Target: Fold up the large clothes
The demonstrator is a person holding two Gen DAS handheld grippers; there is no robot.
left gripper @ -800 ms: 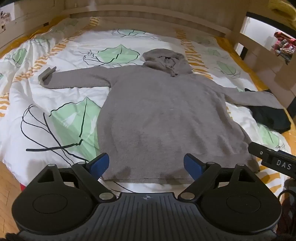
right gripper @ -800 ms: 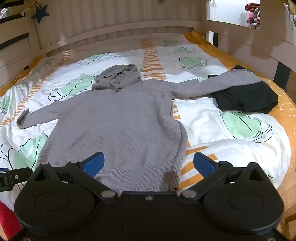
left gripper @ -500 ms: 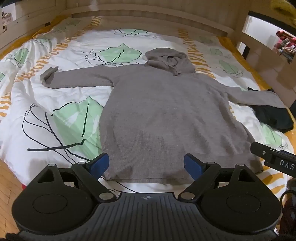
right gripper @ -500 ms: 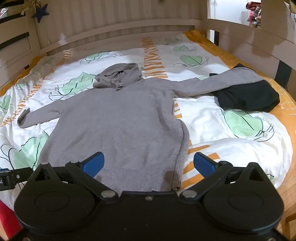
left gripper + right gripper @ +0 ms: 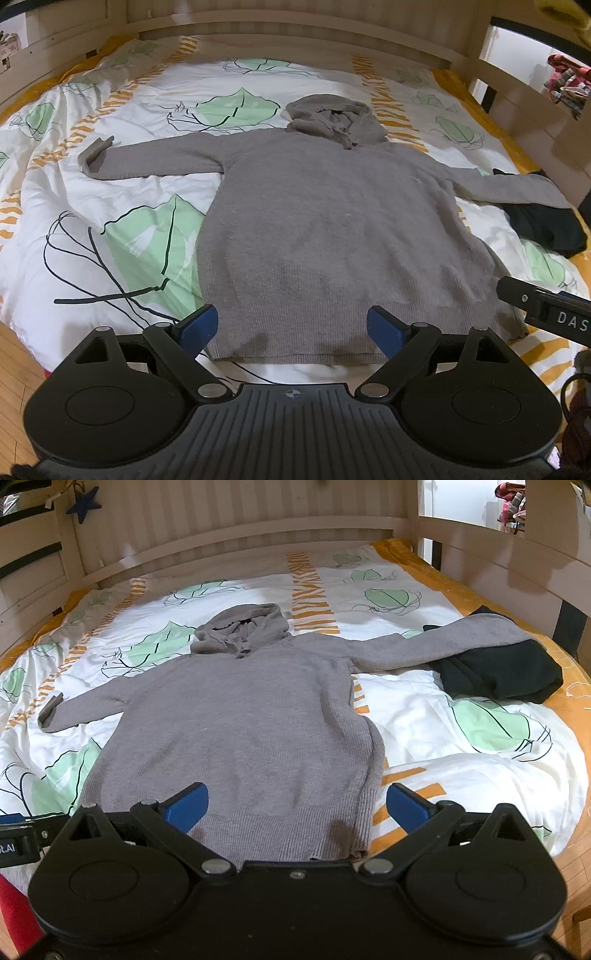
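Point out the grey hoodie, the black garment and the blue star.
grey hoodie [image 5: 332, 236]: left wrist view, chest.
black garment [image 5: 509, 675]: right wrist view, its middle.
blue star [image 5: 84, 505]: right wrist view, its centre.

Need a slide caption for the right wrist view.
Right gripper, jaws open, above hem of grey hoodie spread flat on leaf-print duvet.

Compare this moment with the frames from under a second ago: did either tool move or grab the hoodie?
Neither grabbed anything. The left tool and right tool both stay open above the hem of the gray hoodie, their views shifting only slightly. The hoodie remains spread flat, one sleeve over the black garment, on the leaf-print duvet.
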